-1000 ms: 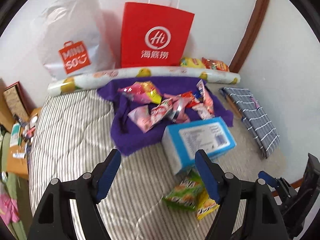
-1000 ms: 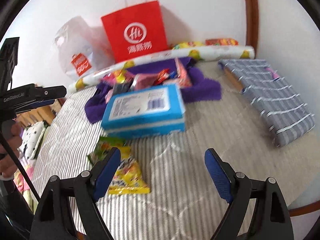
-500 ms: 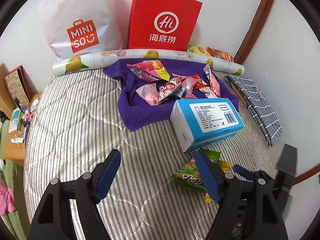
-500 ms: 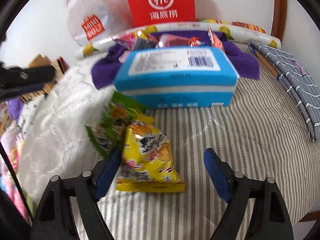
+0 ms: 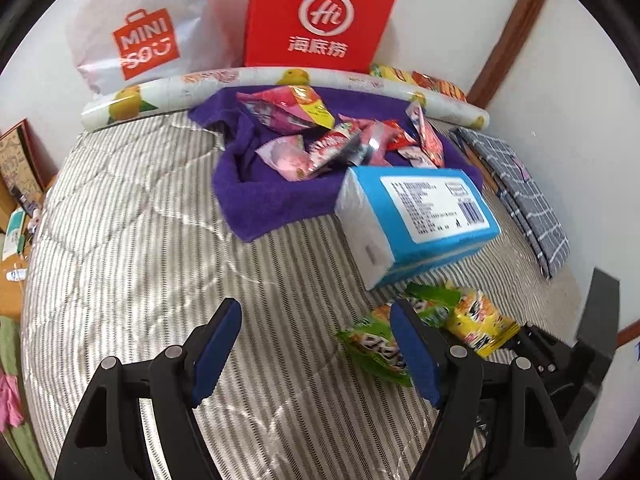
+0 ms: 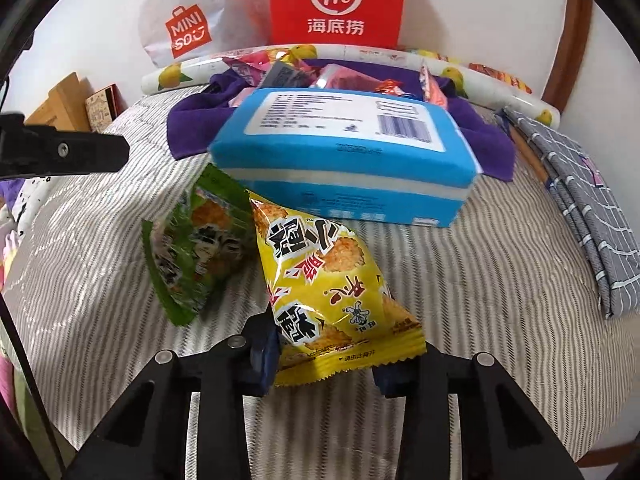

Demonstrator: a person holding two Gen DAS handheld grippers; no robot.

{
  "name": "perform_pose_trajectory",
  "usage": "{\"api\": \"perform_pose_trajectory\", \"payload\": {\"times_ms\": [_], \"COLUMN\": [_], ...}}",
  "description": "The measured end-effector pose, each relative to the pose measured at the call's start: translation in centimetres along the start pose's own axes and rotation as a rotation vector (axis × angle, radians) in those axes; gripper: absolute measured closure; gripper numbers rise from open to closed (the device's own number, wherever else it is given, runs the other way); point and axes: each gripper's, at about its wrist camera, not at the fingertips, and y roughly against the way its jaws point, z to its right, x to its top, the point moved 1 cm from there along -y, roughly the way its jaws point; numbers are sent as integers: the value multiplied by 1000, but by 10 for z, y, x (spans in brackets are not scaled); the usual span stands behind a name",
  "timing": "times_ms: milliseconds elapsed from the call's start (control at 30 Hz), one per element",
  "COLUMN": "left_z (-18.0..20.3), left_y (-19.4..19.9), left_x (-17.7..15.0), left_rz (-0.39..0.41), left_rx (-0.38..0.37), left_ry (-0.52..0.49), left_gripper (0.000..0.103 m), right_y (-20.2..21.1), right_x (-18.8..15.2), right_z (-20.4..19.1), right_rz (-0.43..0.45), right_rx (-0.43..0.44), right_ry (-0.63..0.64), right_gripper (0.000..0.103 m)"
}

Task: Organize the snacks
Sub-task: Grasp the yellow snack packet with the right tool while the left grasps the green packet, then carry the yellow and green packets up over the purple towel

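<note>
Right gripper [image 6: 324, 354]: closed on the near end of a yellow snack packet [image 6: 332, 296], which lies on the striped bed [image 6: 480, 300] just in front of a blue tissue pack [image 6: 344, 156], with a green snack packet [image 6: 196, 244] touching its left side. Left gripper [image 5: 316, 348]: open, holding nothing, above the bed to the left of the green packet. Further stock: mixed pink and red snack packets [image 5: 332, 140] heaped on a purple towel [image 5: 276, 196] behind the tissue pack; a red paper bag [image 5: 320, 16] and a white plastic bag [image 5: 136, 36] against the wall.
</note>
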Motion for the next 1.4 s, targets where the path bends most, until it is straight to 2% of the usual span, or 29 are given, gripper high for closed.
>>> {"api": "perform_pose_trajectory", "payload": {"times_ms": [233, 367, 567, 733, 800, 833, 867, 1033, 1333, 1400], "left_z": [22, 33, 51, 62, 66, 68, 70, 77, 76, 78], "left_y": [-12, -19, -38, -54, -58, -58, -57, -46, -11, -5], "left_x": [-2, -5, -12, -18, -20, -21, -22, -21, -8, -4], "left_rz": [-19, -25, -62, -92, -95, -91, -85, -55, -9, 6], "left_rx": [-49, -78, -67, -44, -36, -32, -27, -39, -102, -88], "left_ry": [-49, -73, -122, -144, -161, -171, -179, -193, -139, -139], "left_gripper": [28, 28, 28, 28, 29, 41, 47, 53, 53, 53], "right_y": [11, 14, 20, 25, 26, 27, 27, 31, 47, 52], "right_x": [2, 5, 12, 21, 24, 24, 25, 27, 33, 35], "right_z": [31, 62, 102, 117, 120, 120, 120, 122, 121, 120], "right_rz": [51, 86, 111, 134, 140, 143, 146, 153, 169, 176], "right_rx": [-47, -109, -152, -155, -152, -150, -148, -140, -109, -102], "right_ry": [-42, -77, -133, -143, -144, -143, -143, -138, -134, -135], "right_gripper": [66, 66, 66, 66, 66, 66, 67, 67, 67, 67]}}
